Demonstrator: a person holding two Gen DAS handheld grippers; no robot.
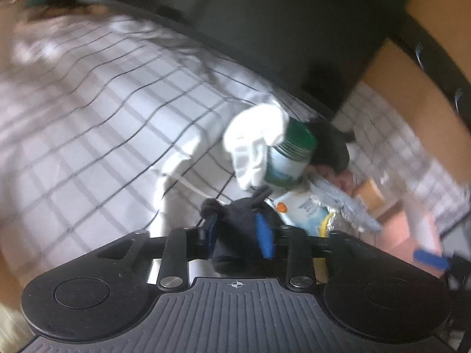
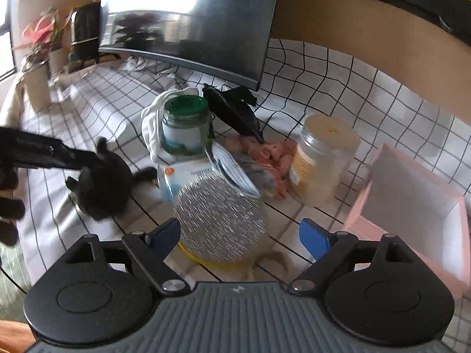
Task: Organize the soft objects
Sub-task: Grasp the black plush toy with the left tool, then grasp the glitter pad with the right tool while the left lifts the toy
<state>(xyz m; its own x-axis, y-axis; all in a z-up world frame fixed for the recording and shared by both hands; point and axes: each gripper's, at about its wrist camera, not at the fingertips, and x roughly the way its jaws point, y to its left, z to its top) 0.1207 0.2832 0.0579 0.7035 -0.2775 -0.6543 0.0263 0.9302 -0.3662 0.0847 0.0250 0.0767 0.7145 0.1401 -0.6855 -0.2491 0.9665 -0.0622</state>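
My left gripper is shut on a black plush toy; in the right wrist view the toy hangs at the left just above the checked cloth, held by the left gripper. My right gripper is open, its blue fingers either side of a silver-bottomed tub without gripping it. A white cloth lies behind a green-lidded jar. A black soft item and a pink soft item lie beyond the tub.
A yellow-lidded jar stands right of the pile. An open pink box sits at the right. A monitor stands at the back, plants at the far left. A checked cloth covers the table.
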